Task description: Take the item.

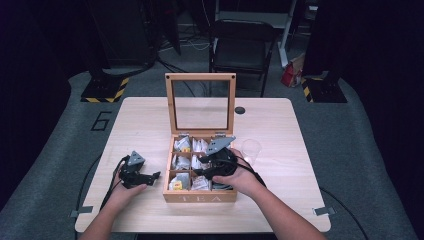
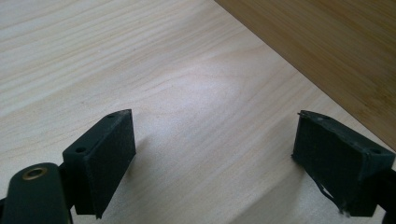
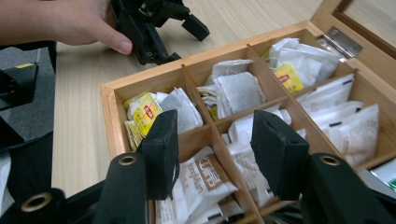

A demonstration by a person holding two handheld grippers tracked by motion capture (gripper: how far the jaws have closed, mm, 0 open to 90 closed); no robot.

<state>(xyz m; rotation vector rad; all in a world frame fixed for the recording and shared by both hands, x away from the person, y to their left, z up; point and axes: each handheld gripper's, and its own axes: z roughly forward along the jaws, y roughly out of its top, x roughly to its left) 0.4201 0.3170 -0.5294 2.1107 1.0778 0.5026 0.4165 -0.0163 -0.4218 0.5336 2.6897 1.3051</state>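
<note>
A wooden tea box [image 1: 200, 196] marked TEA stands in the middle of the table, its glass lid [image 1: 201, 102] raised upright. Its compartments hold tea bags: yellow-labelled ones [image 3: 145, 112], white ones [image 3: 238, 91] and a brown-printed sachet [image 3: 205, 179]. My right gripper [image 1: 199, 172] [image 3: 215, 123] hovers open over the box's near compartments, with nothing between its fingers. My left gripper [image 1: 154, 175] [image 2: 213, 114] rests open on the bare table just left of the box, jaws pointing at the box's side wall [image 2: 327, 46]. The right gripper view also shows the left gripper [image 3: 189, 44] and its hand.
A clear plastic cup [image 1: 251, 150] stands right of the box, close to my right hand. A small black round spot [image 1: 240, 110] sits near the table's far edge. A folding chair [image 1: 242, 47] stands behind the table.
</note>
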